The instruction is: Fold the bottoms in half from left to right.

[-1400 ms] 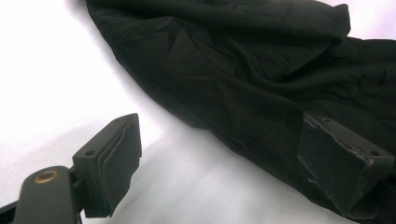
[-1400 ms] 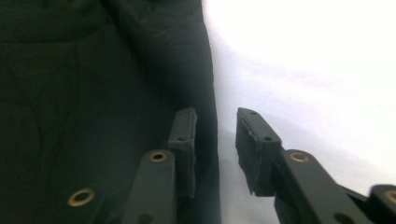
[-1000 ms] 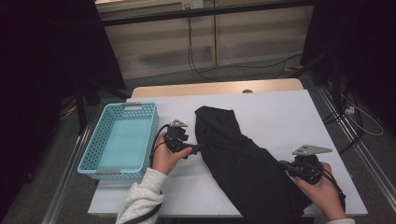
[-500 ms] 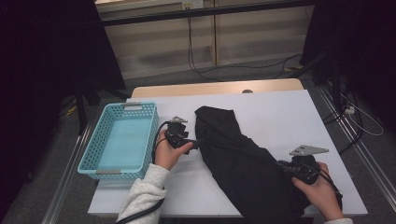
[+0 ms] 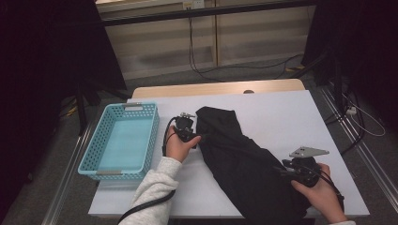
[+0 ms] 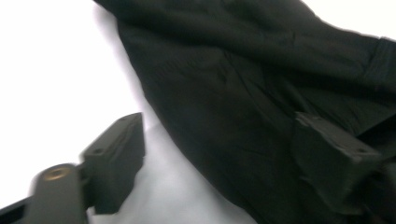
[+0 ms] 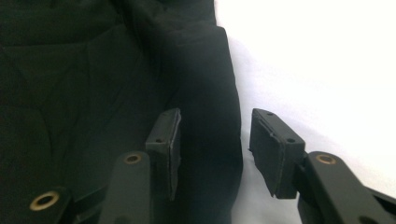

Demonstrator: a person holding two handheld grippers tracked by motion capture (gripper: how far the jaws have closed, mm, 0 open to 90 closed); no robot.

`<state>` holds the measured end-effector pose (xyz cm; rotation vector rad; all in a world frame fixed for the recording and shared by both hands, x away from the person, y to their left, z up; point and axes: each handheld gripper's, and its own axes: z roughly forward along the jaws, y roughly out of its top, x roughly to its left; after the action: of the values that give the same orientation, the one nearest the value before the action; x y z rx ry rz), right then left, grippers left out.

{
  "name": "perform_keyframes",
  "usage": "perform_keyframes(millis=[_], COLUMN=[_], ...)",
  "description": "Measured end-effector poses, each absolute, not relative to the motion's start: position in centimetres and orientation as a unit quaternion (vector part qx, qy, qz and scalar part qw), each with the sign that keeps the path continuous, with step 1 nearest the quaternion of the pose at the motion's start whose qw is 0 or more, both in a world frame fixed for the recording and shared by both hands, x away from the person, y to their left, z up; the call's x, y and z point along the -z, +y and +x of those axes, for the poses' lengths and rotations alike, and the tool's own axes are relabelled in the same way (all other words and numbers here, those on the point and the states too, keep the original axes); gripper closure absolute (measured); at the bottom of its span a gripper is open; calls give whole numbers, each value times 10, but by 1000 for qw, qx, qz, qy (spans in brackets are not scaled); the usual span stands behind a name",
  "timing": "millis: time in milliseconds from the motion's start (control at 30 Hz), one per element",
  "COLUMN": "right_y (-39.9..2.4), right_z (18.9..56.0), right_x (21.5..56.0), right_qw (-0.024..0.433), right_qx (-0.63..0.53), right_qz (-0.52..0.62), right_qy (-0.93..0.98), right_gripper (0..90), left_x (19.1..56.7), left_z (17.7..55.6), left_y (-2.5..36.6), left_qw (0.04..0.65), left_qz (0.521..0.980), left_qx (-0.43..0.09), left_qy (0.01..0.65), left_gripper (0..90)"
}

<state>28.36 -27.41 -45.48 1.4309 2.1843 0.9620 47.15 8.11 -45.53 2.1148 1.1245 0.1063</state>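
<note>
The bench is white and broad, with a strip of bare wood along its far edge; across its middle a black garment lies crumpled in a long diagonal, its upper end near the centre of the bench and its lower end running to the near edge, toward the person's right; at the left edge of the bench, well apart from the cloth, stands a light blue basket with perforated walls and nothing inside it; a grey sleeve comes in from the bottom and ends in the hand that carries the left tool, which sits just beside the upper left edge of the garment; in the left gripper view its jaws stand wide apart and have just been closing a little, one over the bare bench and the other over the black garment, so the cloth's edge lies between them, not pinched; the right tool rests at the garment's lower right edge, a grey three-cornered plate on top; in the right gripper view its jaws have just been opening and stand partly apart, a rolled fold of the black garment between them, the pads clear of it.
</note>
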Motion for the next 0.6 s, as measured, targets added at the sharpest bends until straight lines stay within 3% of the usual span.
perform_keyframes(millis=[100, 167, 233, 267, 300, 600], right_y=[-275, -275, -274, -274, -274, -277], right_z=[282, 282, 282, 282, 281, 278], right_x=[454, 453, 453, 453, 452, 456], right_qw=[176, 176, 175, 175, 175, 162], right_qx=[-342, -345, -345, -345, -345, -326], right_qz=[506, 505, 504, 504, 503, 515], right_qy=[772, 771, 772, 772, 773, 776], right_gripper=[517, 517, 517, 517, 516, 533], left_x=[454, 454, 453, 453, 453, 450], left_z=[469, 469, 469, 469, 470, 469], left_y=[79, 78, 77, 76, 76, 90], left_qw=[362, 362, 358, 354, 353, 373], left_qz=[826, 825, 827, 827, 825, 815], left_qx=[-47, -16, -20, -7, 3, -2], left_qy=[429, 434, 433, 437, 441, 444], left_gripper=[322, 553, 636, 636, 809, 882])
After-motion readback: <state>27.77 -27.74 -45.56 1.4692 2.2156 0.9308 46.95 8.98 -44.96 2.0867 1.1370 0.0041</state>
